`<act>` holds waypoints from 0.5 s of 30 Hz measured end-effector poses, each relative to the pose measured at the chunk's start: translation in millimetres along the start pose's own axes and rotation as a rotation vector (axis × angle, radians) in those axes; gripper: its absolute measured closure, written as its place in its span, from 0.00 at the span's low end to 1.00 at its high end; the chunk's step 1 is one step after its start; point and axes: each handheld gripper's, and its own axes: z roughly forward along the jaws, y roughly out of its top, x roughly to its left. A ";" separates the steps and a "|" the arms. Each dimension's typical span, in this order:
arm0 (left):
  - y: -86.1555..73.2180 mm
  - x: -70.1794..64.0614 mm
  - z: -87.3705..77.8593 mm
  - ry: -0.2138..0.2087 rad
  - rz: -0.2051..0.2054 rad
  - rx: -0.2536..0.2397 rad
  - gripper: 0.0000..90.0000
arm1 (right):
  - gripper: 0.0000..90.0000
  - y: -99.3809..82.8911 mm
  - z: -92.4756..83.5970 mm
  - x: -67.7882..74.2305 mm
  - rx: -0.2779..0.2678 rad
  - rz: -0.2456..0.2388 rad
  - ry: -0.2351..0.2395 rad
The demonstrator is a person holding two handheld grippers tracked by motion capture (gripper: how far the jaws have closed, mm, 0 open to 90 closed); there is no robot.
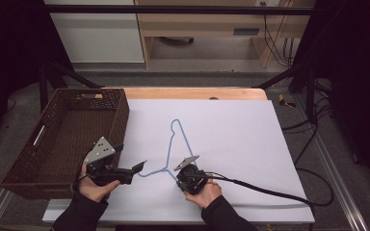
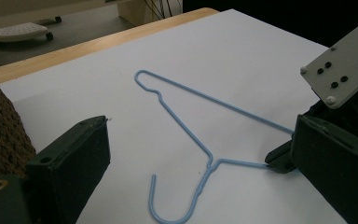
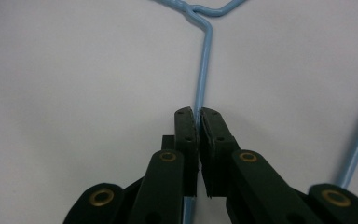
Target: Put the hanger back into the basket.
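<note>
On the table, a large white sheet [image 1: 231, 144] covers most of the wooden top [image 1: 197, 93]. Left edge of it: dark brown woven rectangular basket [image 1: 62, 139], sitting partly on the sheet. Mid-sheet lies the light blue wire clothes hanger [image 1: 173, 144], flat, hook end [image 2: 168, 205] toward your left hand, long triangle pointing to the far side.

Your left gripper [image 1: 137, 168] sits just in front of the basket's near right corner, aimed across at the hook. Its jaws stand wide apart, nothing between them; tip is just beside the hook, touching or not I can't tell.

Your right gripper [image 3: 198, 116] is at the hanger's near shoulder, pointing down at the sheet. Its jaws are pinched together on the blue wire, which runs straight between the pads [image 3: 186, 130]. Hanger wire still lies on the sheet.
</note>
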 end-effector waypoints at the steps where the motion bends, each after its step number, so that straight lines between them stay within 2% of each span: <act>1: 0.0 0.1 0.0 0.000 -0.001 0.000 0.05 | 0.97 0.0 0.1 -0.2 -0.001 0.008 0.000; 4: 0.0 0.1 -0.3 -0.001 0.000 -0.001 0.05 | 0.97 0.1 -0.1 -0.2 -0.001 0.037 -0.001; 15: 0.2 0.6 -1.5 -0.002 -0.001 -0.005 0.05 | 0.97 0.4 -0.9 -2.0 -0.007 0.056 0.014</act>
